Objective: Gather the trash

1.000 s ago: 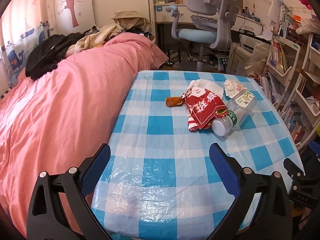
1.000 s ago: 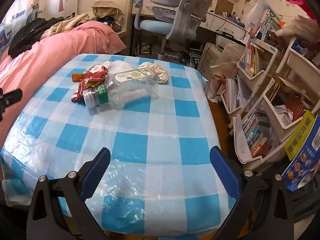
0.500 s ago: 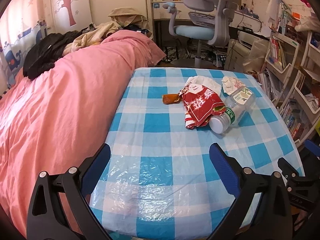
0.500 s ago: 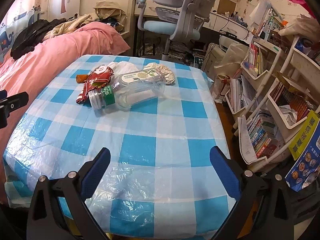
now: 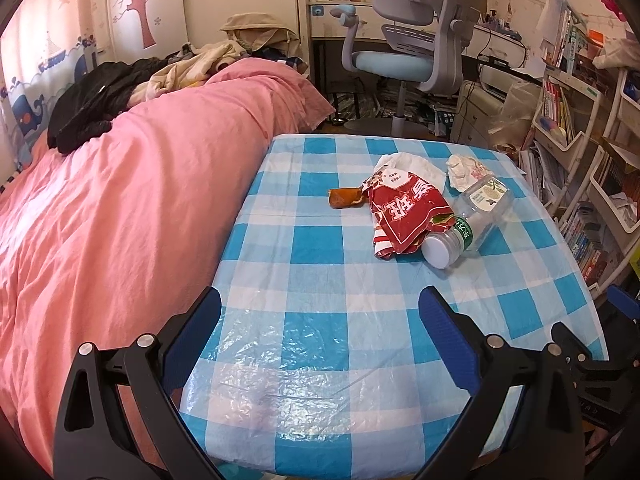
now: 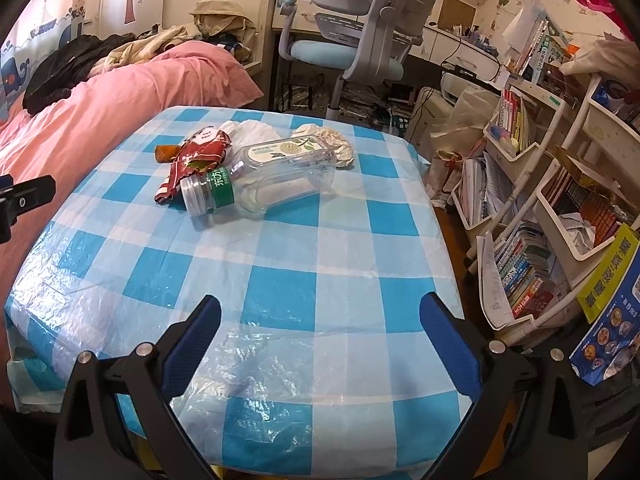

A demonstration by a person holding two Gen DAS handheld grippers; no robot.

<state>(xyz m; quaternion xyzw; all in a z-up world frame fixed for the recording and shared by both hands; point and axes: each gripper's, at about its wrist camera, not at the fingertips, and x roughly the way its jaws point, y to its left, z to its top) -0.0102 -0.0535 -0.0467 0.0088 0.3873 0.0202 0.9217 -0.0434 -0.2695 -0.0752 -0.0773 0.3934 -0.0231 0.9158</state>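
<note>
Approach step: left claw (image 5: pixel 320 336) and right claw (image 6: pixel 320 336) both apart, empty. Next: reach bottle (image 6: pixel 276 176) (probably empty), then wrapper (image 5: pixel 404 216).

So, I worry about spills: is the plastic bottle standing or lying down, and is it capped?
Lying on its side and capped: the plastic bottle rests lengthwise on the checked tablecloth, grey cap screwed on. It looks empty.

Red snack wrapper (image 5: pixel 408 208): hides part of the white tissue (image 5: pixel 416 164) behind it; print too small to read.
Clear bottle (image 6: pixel 268 176): label text illegible; covers the near part of the crumpled paper (image 6: pixel 332 140).
Tabletop (image 6: pixel 320 240): near edge cut off behind both grippers' fingers.
Bed (image 5: pixel 120 200): cut off at the left.
</note>
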